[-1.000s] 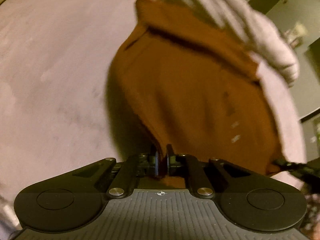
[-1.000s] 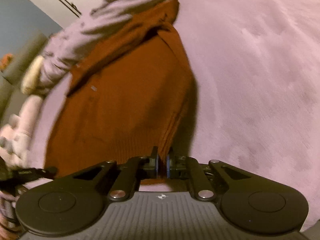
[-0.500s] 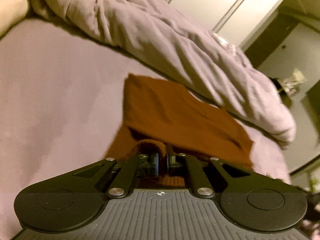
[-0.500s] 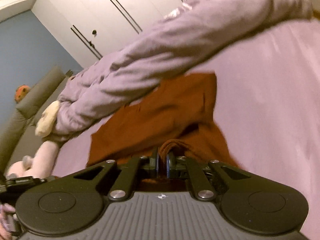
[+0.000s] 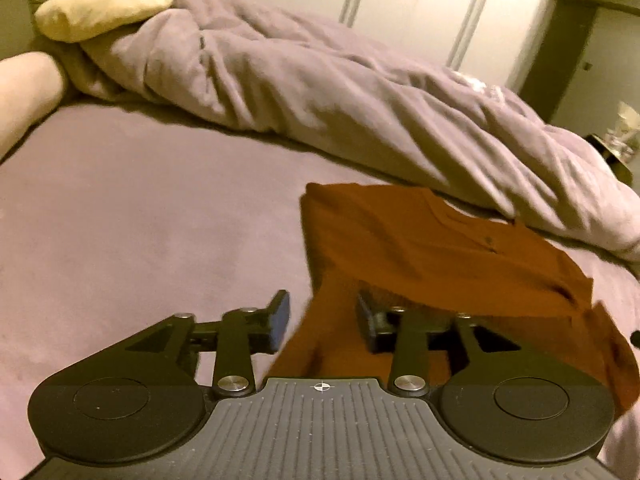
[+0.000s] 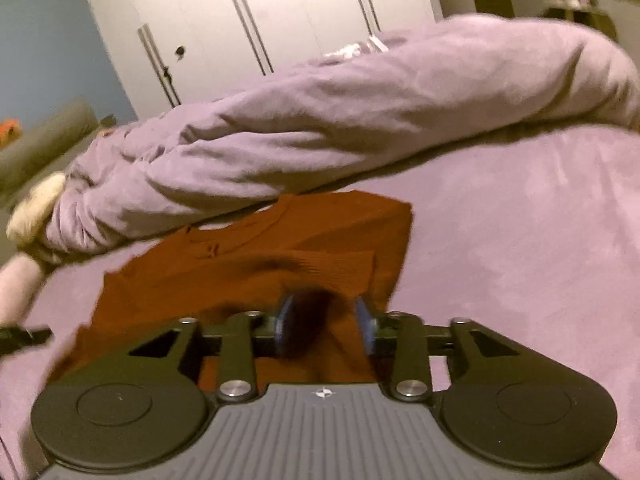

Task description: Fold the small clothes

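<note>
A rust-brown knit sweater lies on the purple bed sheet, its lower part folded up over the body. My left gripper is open just above the sweater's near left edge, nothing held. The sweater also shows in the right wrist view. My right gripper is open over its near right edge, the ribbed hem lying loose between the fingers.
A crumpled lilac duvet runs across the bed behind the sweater, close to its collar. A cream plush pillow lies at the far left. White wardrobe doors stand beyond the bed. Bare sheet lies right of the sweater.
Both grippers carried the sweater's hem forward over the body, lowered it, and opened. The hem now lies released on the sweater.
</note>
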The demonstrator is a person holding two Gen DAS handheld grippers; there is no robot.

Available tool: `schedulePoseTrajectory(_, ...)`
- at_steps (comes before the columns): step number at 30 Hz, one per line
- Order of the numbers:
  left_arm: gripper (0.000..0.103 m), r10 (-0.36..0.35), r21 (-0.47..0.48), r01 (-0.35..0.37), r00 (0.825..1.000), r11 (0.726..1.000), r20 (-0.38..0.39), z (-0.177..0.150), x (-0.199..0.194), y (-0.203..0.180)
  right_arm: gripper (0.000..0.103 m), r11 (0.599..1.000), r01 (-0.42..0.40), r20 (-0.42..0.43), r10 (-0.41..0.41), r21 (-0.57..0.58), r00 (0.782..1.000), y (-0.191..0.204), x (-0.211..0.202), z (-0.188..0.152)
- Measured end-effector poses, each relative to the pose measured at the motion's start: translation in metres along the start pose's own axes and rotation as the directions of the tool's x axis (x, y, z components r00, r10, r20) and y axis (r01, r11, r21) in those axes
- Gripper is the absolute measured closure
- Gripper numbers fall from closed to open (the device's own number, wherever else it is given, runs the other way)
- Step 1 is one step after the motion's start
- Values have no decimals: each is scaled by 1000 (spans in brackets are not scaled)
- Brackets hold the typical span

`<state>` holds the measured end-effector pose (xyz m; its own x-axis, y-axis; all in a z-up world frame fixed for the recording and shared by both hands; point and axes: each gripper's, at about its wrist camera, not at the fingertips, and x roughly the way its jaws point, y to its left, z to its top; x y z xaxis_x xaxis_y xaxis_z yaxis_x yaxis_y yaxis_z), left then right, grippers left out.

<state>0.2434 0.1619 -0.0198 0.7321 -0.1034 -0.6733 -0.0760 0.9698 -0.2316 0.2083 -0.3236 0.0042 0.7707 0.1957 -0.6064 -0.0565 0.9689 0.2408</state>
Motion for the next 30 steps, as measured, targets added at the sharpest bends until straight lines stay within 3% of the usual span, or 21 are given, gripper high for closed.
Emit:
schedulePoseTrajectory(5,32,-43,85,51,994,995,-98,-7,23,-7,63,995,-6,-58,0,-103,998,1,13,-4)
schedulePoseTrajectory(9,30,-39,123,55,991,991,-129,-8,45,-17,62,988,-10,-75,-1,-153,997,10,32,3)
schedulePoseTrajectory(11,39,-48,121,67,987,990,-153,-8,52,-19,59,985,-11,-95,-5,-172,995,12,43,6)
schedulePoseTrajectory(12,56,-34,127,55,986,990,-162,-7,54,-20,59,985,-16,-117,-4,-173,993,12,49,7)
schedulePoseTrajectory(15,84,19,165,8,986,986,-166,-8,57,-22,60,984,-46,-166,17,-173,986,10,61,7)
schedulePoseTrajectory(17,92,22,170,6,987,985,-162,-9,55,-22,72,979,-56,-170,22,-195,985,11,62,5)
schedulePoseTrajectory(18,93,17,169,11,987,986,-161,-9,55,-21,82,977,-55,-170,19,-207,985,12,61,4)
schedulePoseTrajectory(21,94,10,159,13,990,987,-143,-8,48,-22,92,975,-54,-149,21,-216,989,13,54,1)
schedulePoseTrajectory(30,95,7,166,-7,1000,986,5,17,2,-39,94,966,-58,-11,57,-251,998,32,9,14)
